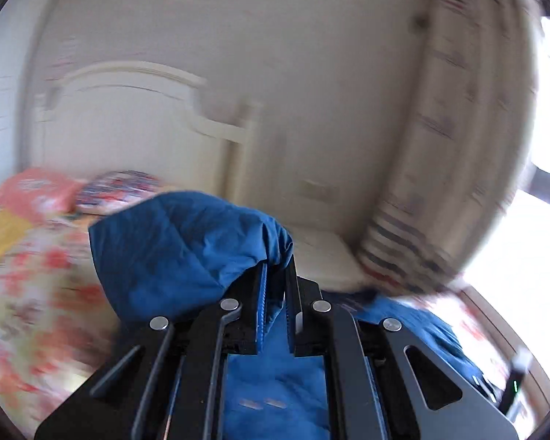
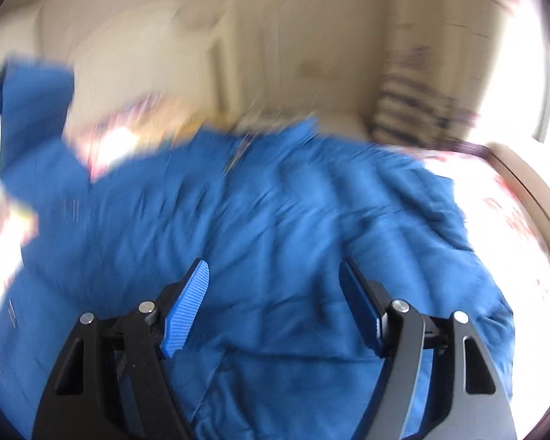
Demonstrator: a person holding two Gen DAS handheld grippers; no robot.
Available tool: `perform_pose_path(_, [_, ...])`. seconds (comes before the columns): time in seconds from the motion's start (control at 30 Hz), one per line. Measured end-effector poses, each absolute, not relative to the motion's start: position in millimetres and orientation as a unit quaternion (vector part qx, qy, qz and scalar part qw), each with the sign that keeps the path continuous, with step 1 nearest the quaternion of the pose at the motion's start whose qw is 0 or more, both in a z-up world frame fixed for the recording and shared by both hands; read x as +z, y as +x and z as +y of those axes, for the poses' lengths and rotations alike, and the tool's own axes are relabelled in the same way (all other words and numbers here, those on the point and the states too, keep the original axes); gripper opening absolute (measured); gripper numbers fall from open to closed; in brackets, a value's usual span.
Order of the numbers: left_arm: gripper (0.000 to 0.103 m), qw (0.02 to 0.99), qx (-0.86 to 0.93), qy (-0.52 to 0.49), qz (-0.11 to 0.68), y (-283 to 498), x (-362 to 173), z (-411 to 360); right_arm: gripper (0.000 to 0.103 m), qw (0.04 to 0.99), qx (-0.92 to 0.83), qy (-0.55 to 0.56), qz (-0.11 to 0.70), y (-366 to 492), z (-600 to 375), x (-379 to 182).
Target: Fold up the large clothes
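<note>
Left gripper [image 1: 277, 267] was clamped on a bunched edge of the blue garment [image 2: 275, 227], which lay across the floral bed [image 1: 36, 293] (soft, light, limp, best pinched at hems or corners), while the right gripper [image 2: 275, 275] hung wide apart above it.

— Any words, labels or numbers you can read here?

— None. Both views are smeared by motion blur.

— What about the bright blue quilted fabric garment [image 2: 275, 220] spread ahead of the gripper?

— Only a few small pale marks on it, too blurred to tell whether they are letters.

— And the floral orange-and-yellow cotton bedspread [image 1: 36, 275] to the left of the gripper?

— Just a pattern; no writing shows.
</note>
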State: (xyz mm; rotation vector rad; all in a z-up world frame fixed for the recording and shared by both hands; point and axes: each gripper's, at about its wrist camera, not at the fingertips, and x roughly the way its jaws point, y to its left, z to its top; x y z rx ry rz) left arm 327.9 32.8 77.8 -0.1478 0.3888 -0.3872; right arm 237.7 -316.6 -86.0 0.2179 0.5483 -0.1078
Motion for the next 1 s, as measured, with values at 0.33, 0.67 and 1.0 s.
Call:
perform_pose_path(0.33, [0.022,0.877,-0.280,0.121,0.371,303,-87,-150,0.073,0.934,-0.127,0.262,0.206,210,-391,-91])
perform_pose_path(0.67, [0.098,0.960,-0.151,0.044,0.234,243,14,-36,0.073,0.937,-0.111,0.255,0.212,214,-386,-91])
perform_pose_path(1.0, [0.095,0.917,0.019,0.104,0.384,291,-74,11,0.073,0.951,-0.094,0.182,0.231,224,-357,-86])
